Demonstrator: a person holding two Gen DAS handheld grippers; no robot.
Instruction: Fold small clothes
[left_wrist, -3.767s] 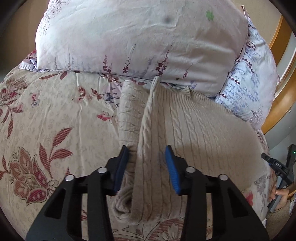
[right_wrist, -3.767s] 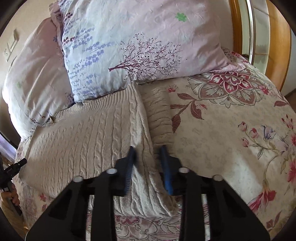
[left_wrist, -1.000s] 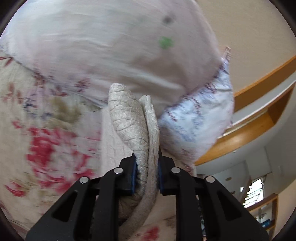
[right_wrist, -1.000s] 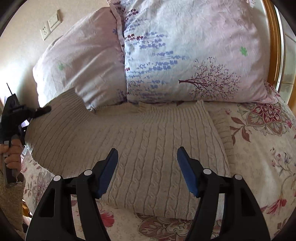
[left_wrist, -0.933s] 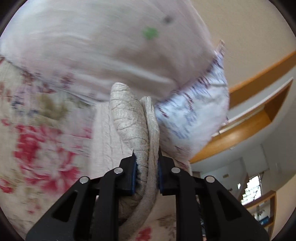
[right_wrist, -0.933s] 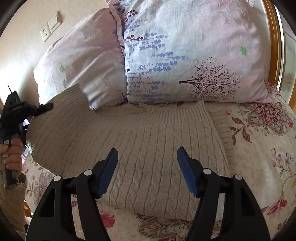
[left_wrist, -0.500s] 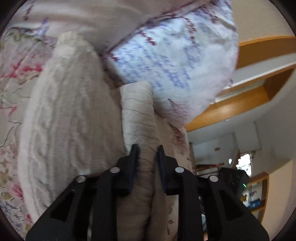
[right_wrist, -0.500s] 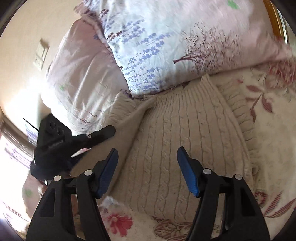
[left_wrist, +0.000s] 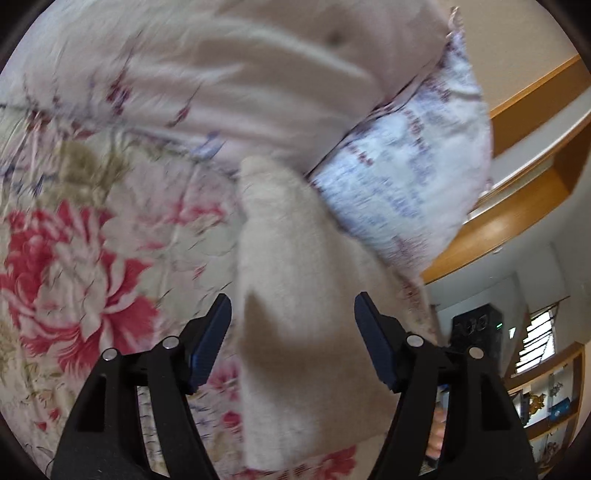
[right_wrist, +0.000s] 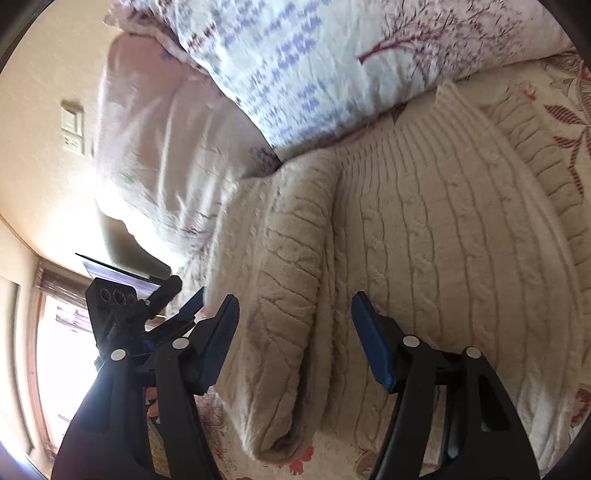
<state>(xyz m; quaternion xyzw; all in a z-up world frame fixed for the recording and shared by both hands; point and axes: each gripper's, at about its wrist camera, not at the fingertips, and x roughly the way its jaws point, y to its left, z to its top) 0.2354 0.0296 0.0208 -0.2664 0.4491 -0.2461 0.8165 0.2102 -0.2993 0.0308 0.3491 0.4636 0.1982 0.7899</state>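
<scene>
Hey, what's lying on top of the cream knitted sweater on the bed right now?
Its own left side is folded over the sweater body as a thick flap. Whatever lies under that flap is hidden.

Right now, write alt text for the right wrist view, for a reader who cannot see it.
A cream cable-knit sweater lies on a floral bedspread, its left side folded over the body. The right gripper hangs above the fold, jaws closing with nothing pinched. The left gripper shows at lower left, with two pillows behind.

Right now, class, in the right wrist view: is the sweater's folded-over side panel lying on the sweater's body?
Yes, the folded panel lies flat on the cable-knit sweater.
</scene>
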